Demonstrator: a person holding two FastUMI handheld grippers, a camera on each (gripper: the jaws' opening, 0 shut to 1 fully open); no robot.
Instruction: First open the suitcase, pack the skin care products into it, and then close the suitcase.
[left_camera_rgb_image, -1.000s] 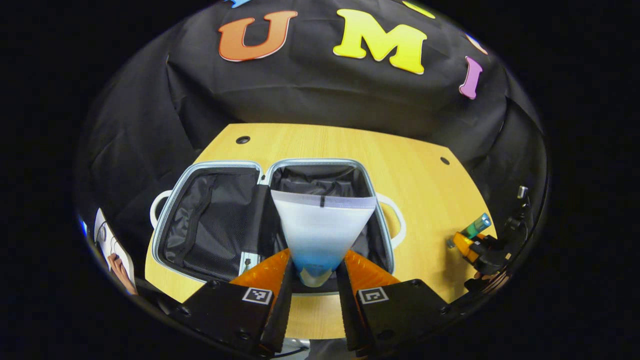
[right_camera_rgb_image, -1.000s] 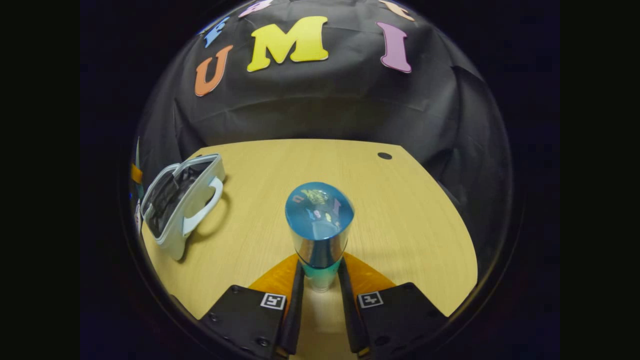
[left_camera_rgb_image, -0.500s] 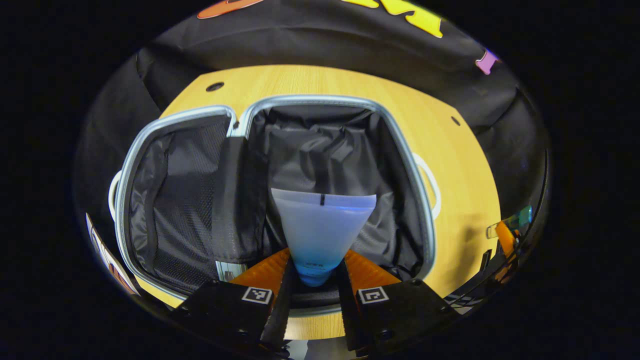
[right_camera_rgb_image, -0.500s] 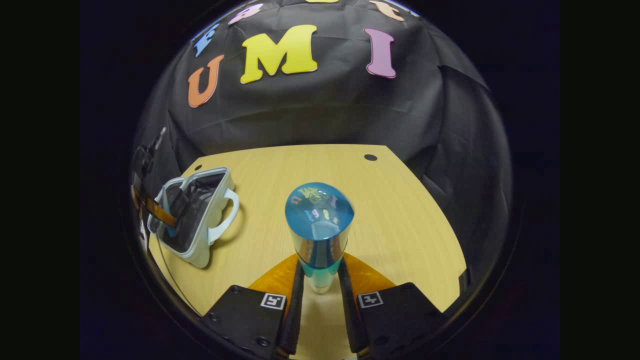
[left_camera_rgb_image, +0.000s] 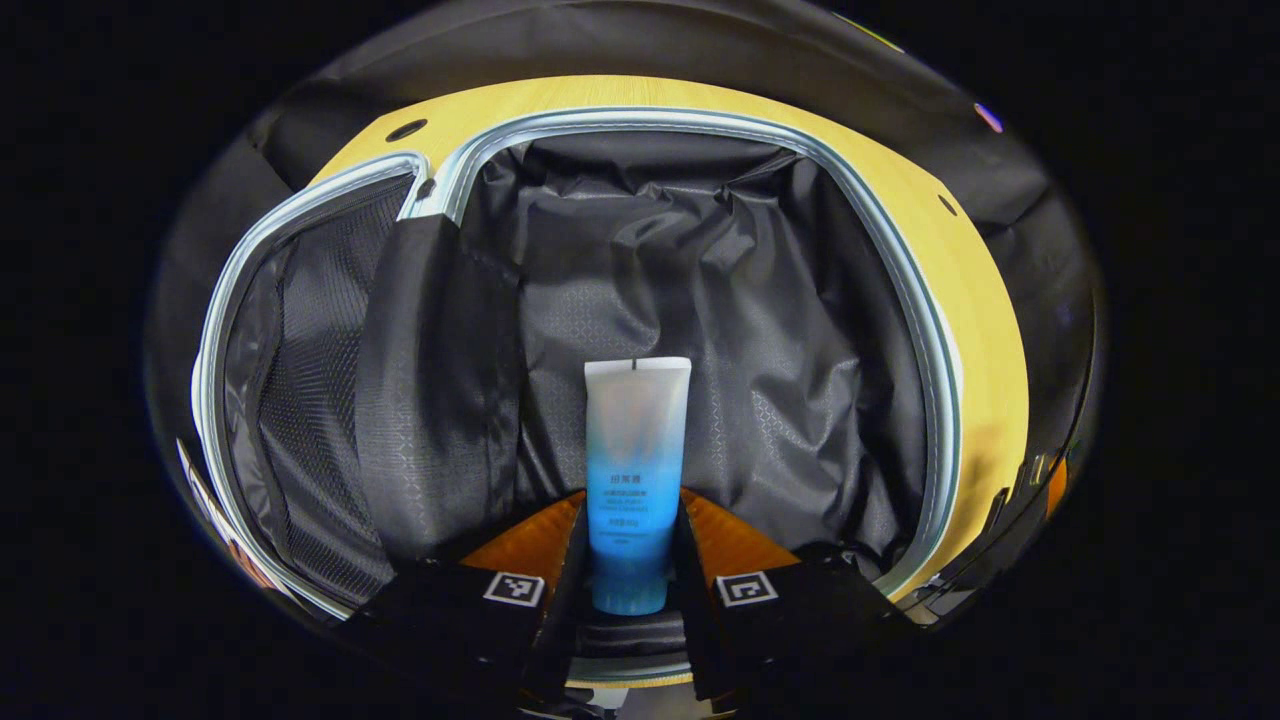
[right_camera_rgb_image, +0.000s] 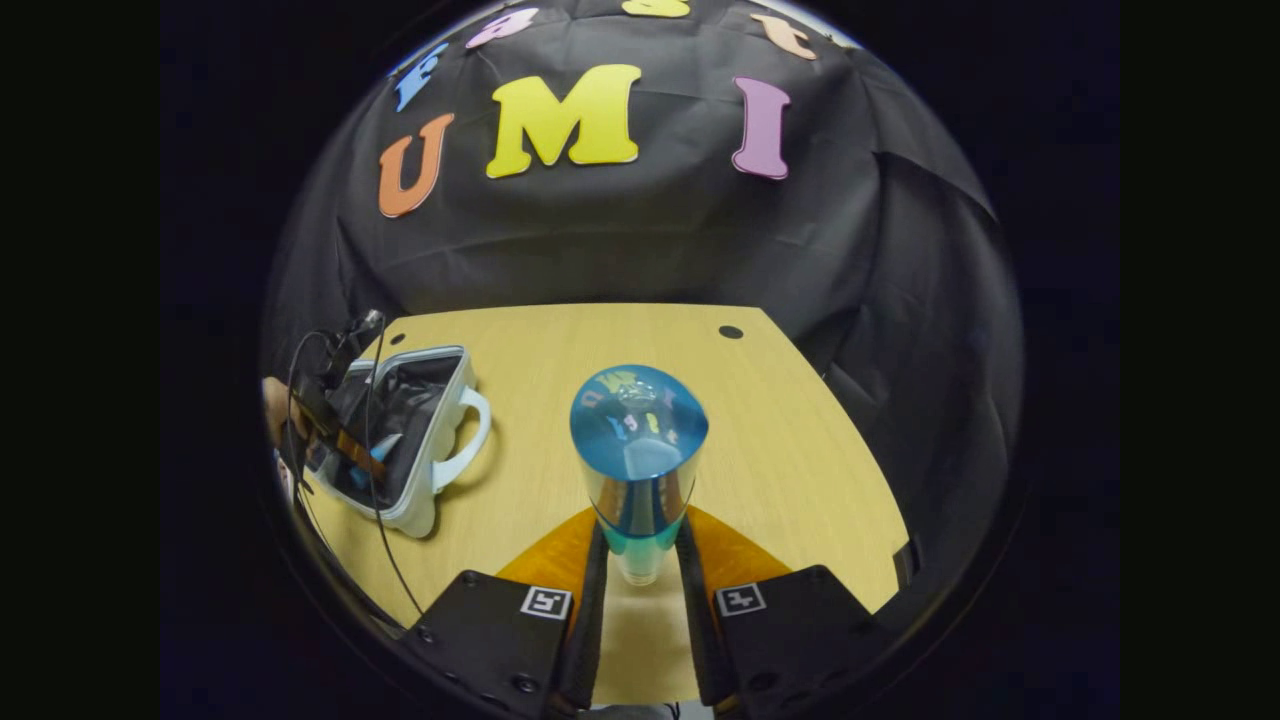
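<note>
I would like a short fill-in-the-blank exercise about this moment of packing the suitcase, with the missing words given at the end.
1. The left gripper is shut on a ____ and white tube.
2. The suitcase lies ____, its dark lining in view.
3. The right gripper holds a bottle above the ____ table.
4. In the right gripper view, the suitcase sits to the ____ of the bottle.

Missing words: blue; open; wooden; left
</note>
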